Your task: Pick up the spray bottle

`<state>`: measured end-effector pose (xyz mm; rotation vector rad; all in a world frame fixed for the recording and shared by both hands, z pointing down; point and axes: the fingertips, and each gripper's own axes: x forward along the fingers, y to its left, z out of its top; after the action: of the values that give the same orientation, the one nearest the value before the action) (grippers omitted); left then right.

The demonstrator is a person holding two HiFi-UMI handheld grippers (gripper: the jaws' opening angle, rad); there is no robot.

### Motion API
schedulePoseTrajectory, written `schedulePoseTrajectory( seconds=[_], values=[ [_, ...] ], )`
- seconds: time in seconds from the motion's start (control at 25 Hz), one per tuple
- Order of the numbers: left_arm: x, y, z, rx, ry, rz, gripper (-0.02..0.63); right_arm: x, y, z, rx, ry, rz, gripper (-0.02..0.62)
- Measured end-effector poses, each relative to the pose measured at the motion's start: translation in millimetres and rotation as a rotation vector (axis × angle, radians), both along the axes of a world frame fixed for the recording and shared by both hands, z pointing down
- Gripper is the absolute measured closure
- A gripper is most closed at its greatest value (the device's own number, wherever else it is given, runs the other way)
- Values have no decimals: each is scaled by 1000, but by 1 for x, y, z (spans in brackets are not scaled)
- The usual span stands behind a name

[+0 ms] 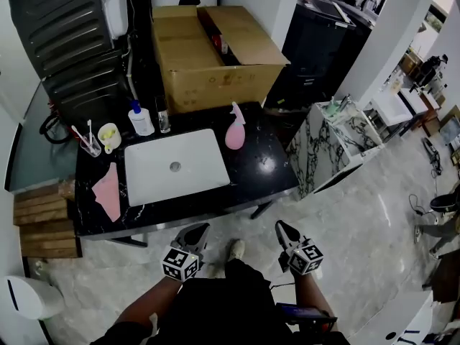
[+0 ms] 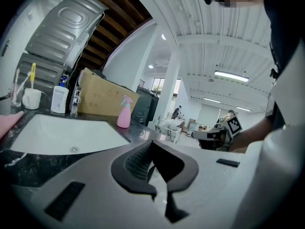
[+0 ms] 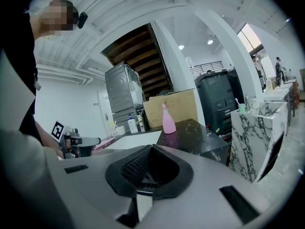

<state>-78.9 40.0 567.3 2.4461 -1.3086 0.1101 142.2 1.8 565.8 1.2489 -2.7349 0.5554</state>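
The pink spray bottle [image 1: 235,130] stands upright on the black counter [image 1: 259,167], just right of the white sink's far corner. It also shows in the left gripper view [image 2: 124,113] and the right gripper view [image 3: 168,120]. Both grippers hang in front of the counter's near edge, close to the person's body and well short of the bottle. My left gripper [image 1: 200,228] [image 2: 151,147] is shut with nothing in it. My right gripper [image 1: 282,226] [image 3: 151,149] is likewise shut and holds nothing.
A white sink [image 1: 176,165] fills the counter's middle. Behind it are a pump bottle [image 1: 141,119], a cup [image 1: 109,136] and a large open cardboard box [image 1: 215,52]. A pink cloth [image 1: 108,191] lies at the left. A marble-patterned stand [image 1: 334,142] is at the right.
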Motion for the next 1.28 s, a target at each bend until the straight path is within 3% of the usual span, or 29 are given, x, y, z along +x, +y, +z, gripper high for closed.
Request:
schedulePoseTrajectory(
  seconds=[0.4,1.28],
  values=[
    [-11,-54,-9,13,-29,-87,598,-24,-86,-3,12,2,-101,569],
    [-6,-165,-22,-5,-62,-269,598,-21,-249,-12,39,-15,-284,569]
  ],
)
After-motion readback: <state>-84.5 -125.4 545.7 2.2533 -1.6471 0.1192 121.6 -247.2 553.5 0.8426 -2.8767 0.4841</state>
